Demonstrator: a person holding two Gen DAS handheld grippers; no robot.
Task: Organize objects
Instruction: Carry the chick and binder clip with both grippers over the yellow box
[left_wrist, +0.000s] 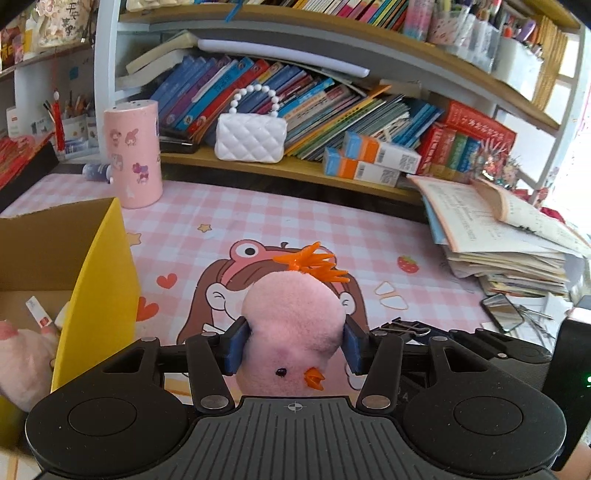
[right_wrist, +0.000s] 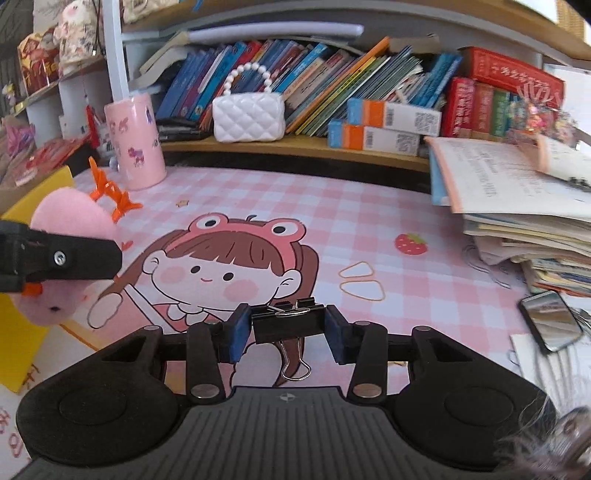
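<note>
My left gripper (left_wrist: 293, 347) is shut on a pink plush chick (left_wrist: 291, 314) with orange feet (left_wrist: 314, 264), held upside down above the pink checked mat (left_wrist: 295, 218). The open yellow cardboard box (left_wrist: 99, 277) stands just to its left. The right wrist view shows the same chick (right_wrist: 70, 214) at the left edge, clamped by a black left finger (right_wrist: 74, 254). My right gripper (right_wrist: 288, 334) sits low over the mat with its blue pads against both ends of a black binder clip (right_wrist: 288, 323). That clip (left_wrist: 402, 326) also shows in the left wrist view.
Inside the box lie another pink plush (left_wrist: 22, 354) and a small white item. A pink cylinder (left_wrist: 133, 155) stands at the back left. A white quilted purse (left_wrist: 251, 136) sits on the bookshelf. At the right are a paper stack (left_wrist: 498, 236) and a phone (left_wrist: 502, 312).
</note>
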